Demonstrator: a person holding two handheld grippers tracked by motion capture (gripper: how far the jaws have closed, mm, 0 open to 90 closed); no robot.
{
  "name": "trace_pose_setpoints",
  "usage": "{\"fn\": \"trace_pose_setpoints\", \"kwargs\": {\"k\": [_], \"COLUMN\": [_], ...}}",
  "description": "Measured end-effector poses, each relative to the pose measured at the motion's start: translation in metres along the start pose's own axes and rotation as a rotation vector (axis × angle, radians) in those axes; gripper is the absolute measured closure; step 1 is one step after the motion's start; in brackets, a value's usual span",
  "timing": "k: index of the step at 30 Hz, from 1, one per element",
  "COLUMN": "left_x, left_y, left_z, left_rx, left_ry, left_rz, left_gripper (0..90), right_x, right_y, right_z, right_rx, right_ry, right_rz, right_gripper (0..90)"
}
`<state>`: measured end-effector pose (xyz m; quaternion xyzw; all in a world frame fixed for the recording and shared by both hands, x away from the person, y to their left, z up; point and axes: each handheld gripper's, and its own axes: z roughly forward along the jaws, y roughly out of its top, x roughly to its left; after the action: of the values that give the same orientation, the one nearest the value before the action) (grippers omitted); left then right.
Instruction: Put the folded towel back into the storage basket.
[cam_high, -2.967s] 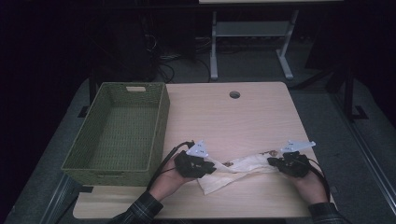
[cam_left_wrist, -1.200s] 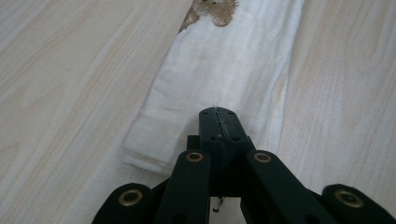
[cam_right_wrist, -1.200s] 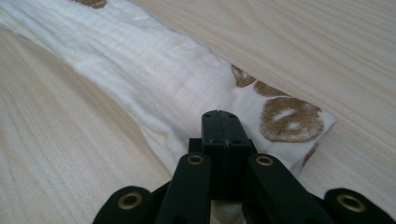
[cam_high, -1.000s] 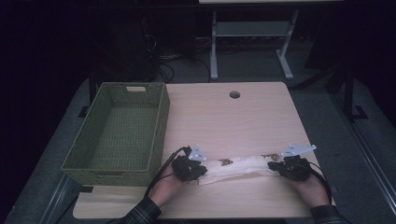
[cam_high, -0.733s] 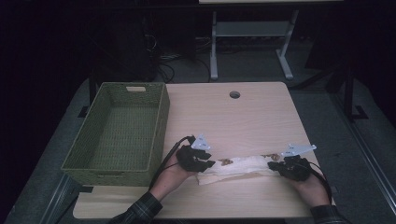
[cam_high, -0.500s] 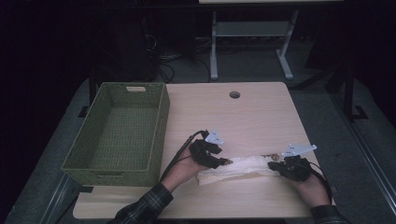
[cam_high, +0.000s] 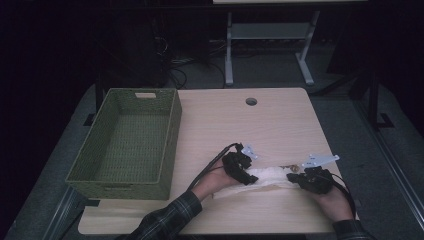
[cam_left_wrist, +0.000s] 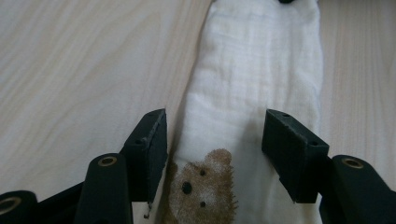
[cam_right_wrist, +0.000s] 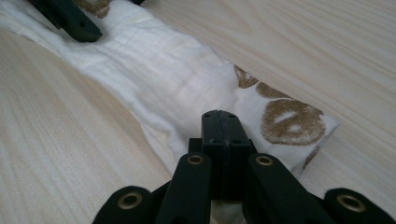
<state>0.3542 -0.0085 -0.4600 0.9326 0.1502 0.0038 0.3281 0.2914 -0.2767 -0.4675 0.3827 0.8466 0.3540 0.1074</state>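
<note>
The white muslin cloth with brown bear prints (cam_high: 267, 176) lies on the near part of the pale wood-grain tabletop (cam_high: 260, 130), gathered into a long narrow band that runs left to right between the two hands. It is folded lengthwise already, with a layered edge along its side in the right gripper view; it is not yet folded end to end, and it has not gone into the green woven rectangular basket (cam_high: 127, 142), which stands empty. My judgement: the work is partway, with the shortening folds and the stowing left to do, if the basket is indeed its place.

The right gripper (cam_right_wrist: 219, 128) has its jaws pressed together at the band's right end, beside a brown print; they appear to pinch the cloth's edge. The left gripper (cam_left_wrist: 212, 140) stands with jaws apart, straddling the band's left end above a bear face, gripping nothing.

Edges and room: the cloth lies near the front edge of the tabletop, with little margin on the person's side. Ahead of it the surface is bare up to the round cable hole (cam_high: 251, 101). The basket sits on the left part of the tabletop, well apart from the cloth, its near wall close to the front edge.
</note>
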Motion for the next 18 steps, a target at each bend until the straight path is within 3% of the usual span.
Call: {"fn": "trace_pose_setpoints", "kwargs": {"k": [3, 7, 11, 16, 18], "left_x": [-0.0006, -0.0026, -0.0039, -0.0025, -0.0011], "left_y": [-0.0004, 0.0004, 0.001, 0.0006, 0.0003], "left_z": [0.001, 0.0005, 0.0, 0.0005, 0.0005], "left_rx": [-0.005, 0.006, 0.009, 0.002, 0.002], "left_ry": [0.003, 0.007, -0.003, -0.068, -0.085], "left_rz": [-0.005, 0.02, 0.025, 0.016, 0.013], "left_gripper": [39.0, 43.4, 52.8, 75.0, 79.9], "right_x": [0.0, 0.0005, 0.0007, 0.0011, 0.0012], "right_y": [0.0, 0.0001, 0.0001, 0.0001, 0.0001], "right_z": [0.0, 0.0001, 0.0001, -0.0001, -0.0001], "right_rx": [0.0, -0.001, -0.001, 0.001, 0.002], "right_ry": [0.0, 0.0, -0.001, -0.002, -0.002], "right_rz": [0.001, 0.004, 0.005, 0.008, 0.009], "right_gripper": [90.0, 90.0, 90.0, 90.0, 90.0]}}
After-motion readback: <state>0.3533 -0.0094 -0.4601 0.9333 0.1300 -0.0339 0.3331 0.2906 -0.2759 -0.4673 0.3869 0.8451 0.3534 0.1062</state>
